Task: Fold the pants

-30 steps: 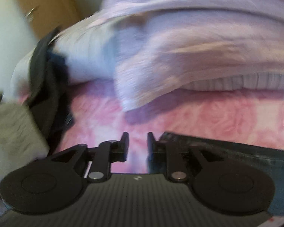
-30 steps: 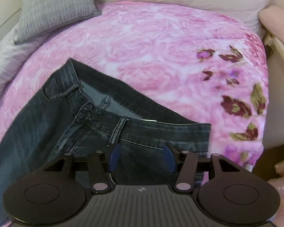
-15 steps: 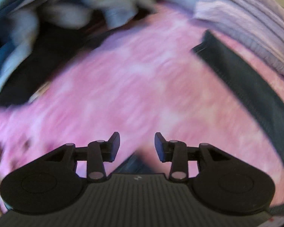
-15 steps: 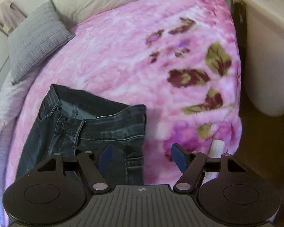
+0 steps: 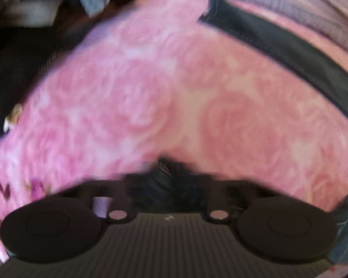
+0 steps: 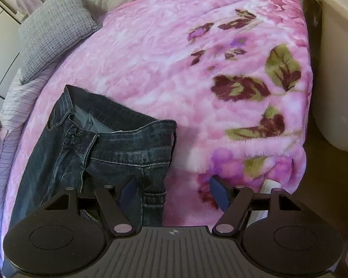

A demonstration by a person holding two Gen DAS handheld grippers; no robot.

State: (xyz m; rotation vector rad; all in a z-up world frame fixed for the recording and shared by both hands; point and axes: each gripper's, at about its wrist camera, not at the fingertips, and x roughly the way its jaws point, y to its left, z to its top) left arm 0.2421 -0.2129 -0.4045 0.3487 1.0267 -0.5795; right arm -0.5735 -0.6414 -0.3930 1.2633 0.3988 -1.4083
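Observation:
Dark blue jeans [image 6: 118,143] lie on the pink rose blanket [image 6: 174,58], waistband towards the bed's middle and legs running under the camera. My right gripper [image 6: 174,187] is wide open just above the waist's right side; its left finger [image 6: 130,185] is over the denim, the right one over the blanket. In the blurred left wrist view a dark pant leg [image 5: 290,51] crosses the upper right. A dark lump of denim [image 5: 167,180] sits between the fingers of my left gripper [image 5: 168,185]; blur hides the fingertips.
A grey pillow [image 6: 53,30] and a lilac striped sheet [image 6: 11,120] lie along the bed's left side. Beige furniture [image 6: 336,74] stands close to the bed's right edge. A heap of dark and pale clothes [image 5: 34,18] lies beyond the blanket's far left.
My left gripper swung from the lilac bedding down over the blanket, and dark denim now sits between its fingers. My right gripper opened wider and shifted to the waistband's right end.

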